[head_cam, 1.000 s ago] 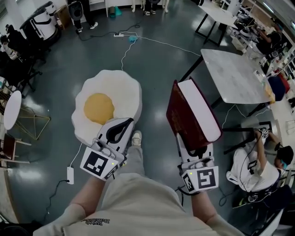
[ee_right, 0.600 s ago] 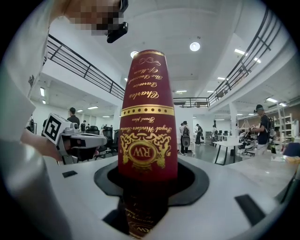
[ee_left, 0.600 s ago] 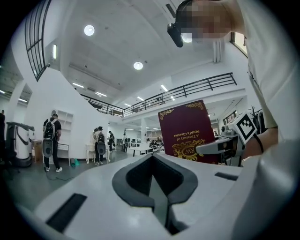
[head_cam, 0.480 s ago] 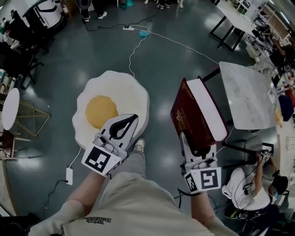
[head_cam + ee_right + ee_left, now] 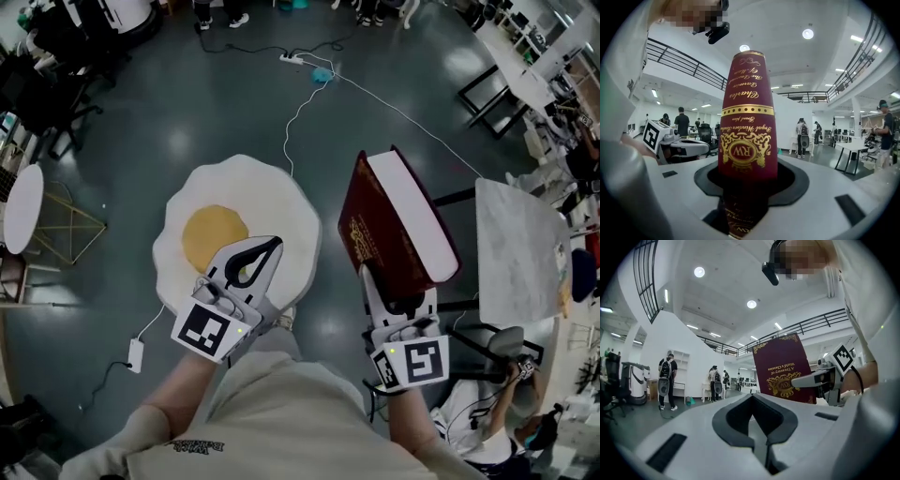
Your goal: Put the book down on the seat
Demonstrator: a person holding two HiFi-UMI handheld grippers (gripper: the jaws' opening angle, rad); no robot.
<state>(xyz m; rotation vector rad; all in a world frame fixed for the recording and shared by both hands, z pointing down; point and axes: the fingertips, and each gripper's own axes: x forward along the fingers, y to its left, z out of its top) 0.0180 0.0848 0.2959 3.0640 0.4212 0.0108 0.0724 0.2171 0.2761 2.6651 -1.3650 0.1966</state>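
Observation:
The seat [image 5: 292, 220] is a low cushion shaped like a fried egg, white with a yellow yolk [image 5: 214, 236], standing on the dark floor. My left gripper [image 5: 273, 245] hovers over its near right part, shut and with nothing in it. My right gripper [image 5: 395, 292] is shut on the lower end of a thick dark red book [image 5: 398, 225], held upright in the air to the right of the seat. In the right gripper view the book's gilt spine [image 5: 747, 126] rises from between the jaws. The left gripper view shows the book's cover [image 5: 780, 369] beside the right gripper [image 5: 820, 378].
A grey table [image 5: 520, 248] on black legs stands just right of the book. A white cable and power strip [image 5: 298, 61] cross the floor beyond the seat. A round white table [image 5: 21, 208] and gold wire frame [image 5: 70, 225] are at left. A seated person [image 5: 487, 422] is at bottom right.
The seat has drawn nearer and now lies under the left gripper's tips; the grey table has slid off to the right. Both grippers keep their hold and pose.

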